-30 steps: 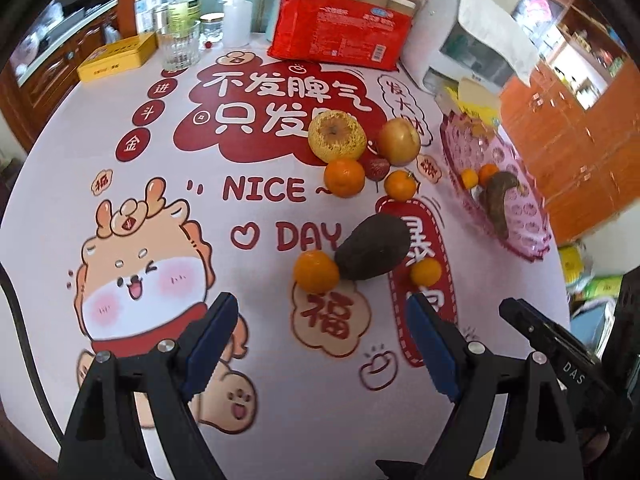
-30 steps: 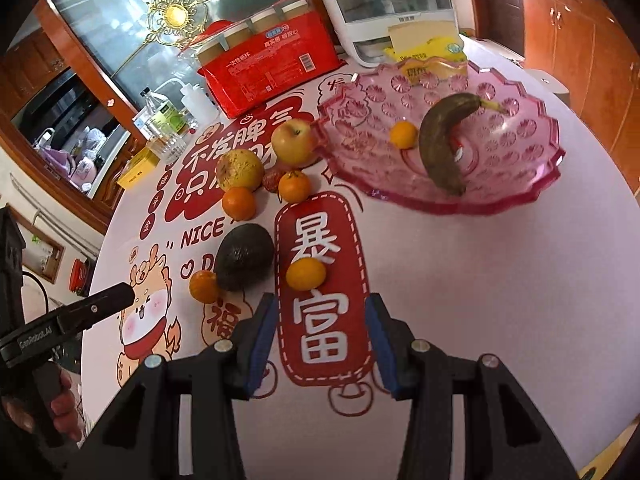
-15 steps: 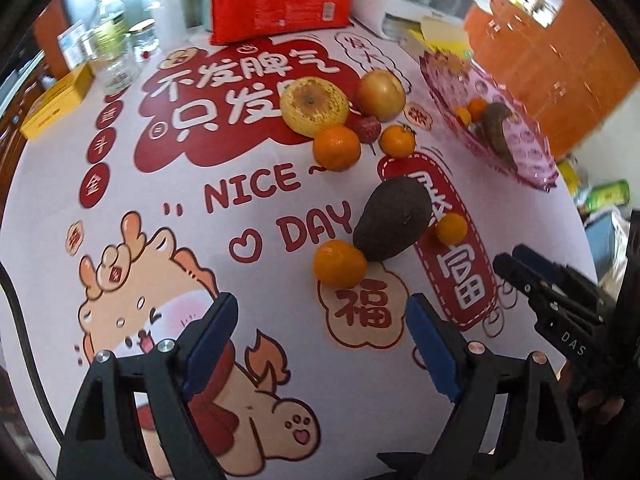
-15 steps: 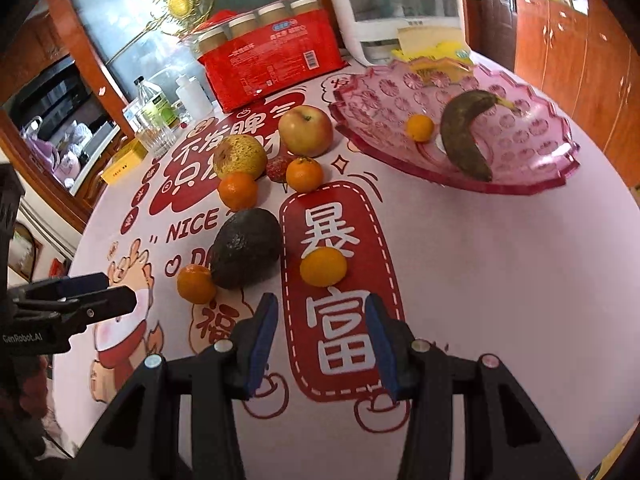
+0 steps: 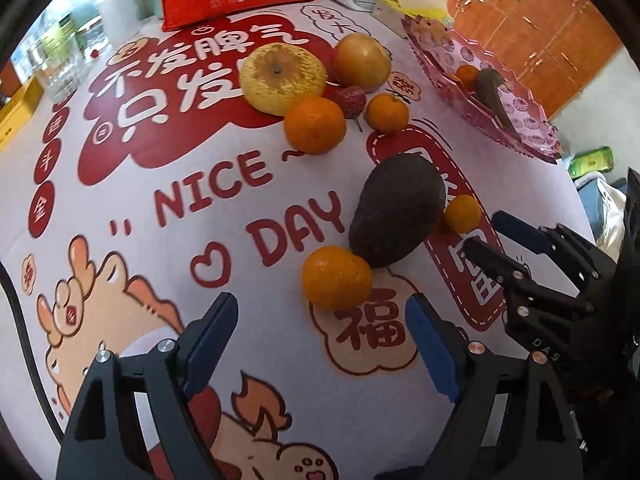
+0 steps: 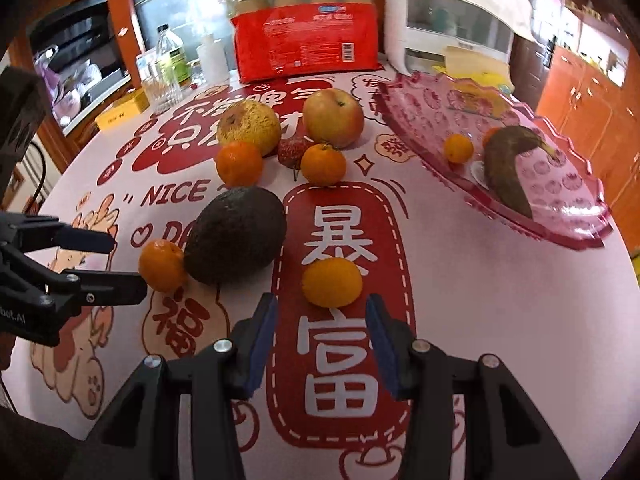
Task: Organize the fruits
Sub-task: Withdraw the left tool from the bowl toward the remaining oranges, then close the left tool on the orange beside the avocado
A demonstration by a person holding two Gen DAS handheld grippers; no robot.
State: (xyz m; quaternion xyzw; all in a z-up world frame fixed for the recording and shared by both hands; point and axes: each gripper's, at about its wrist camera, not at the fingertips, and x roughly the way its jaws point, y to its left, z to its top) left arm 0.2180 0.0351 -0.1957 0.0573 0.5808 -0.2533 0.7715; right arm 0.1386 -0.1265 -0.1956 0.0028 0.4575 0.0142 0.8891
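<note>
Several fruits lie on the printed tablecloth. A dark avocado (image 5: 398, 210) (image 6: 236, 234) has a mandarin on each side. My left gripper (image 5: 322, 322) is open, just short of the near mandarin (image 5: 336, 277). My right gripper (image 6: 322, 320) is open, its blue pads just short of the other mandarin (image 6: 332, 282). Farther back lie a yellow pear (image 6: 250, 126), an apple (image 6: 333, 117), two mandarins (image 6: 239, 163) (image 6: 323, 164) and a red lychee (image 6: 292, 152). The pink glass bowl (image 6: 568, 224) holds a dark banana (image 6: 508, 164) and small mandarins (image 6: 459, 148).
A red multipack of jars (image 6: 308, 48), bottles (image 6: 170, 56), a glass (image 6: 160, 86) and a yellow box (image 6: 120, 114) stand along the table's far edge. A white appliance (image 6: 448, 20) is behind the bowl. Each gripper shows in the other's view (image 5: 532, 268) (image 6: 68, 264).
Both grippers have moved forward and lower toward the fruit. The left has closed in on the mandarin beside the avocado; the right on the mandarin over the red panel. No fruit has moved.
</note>
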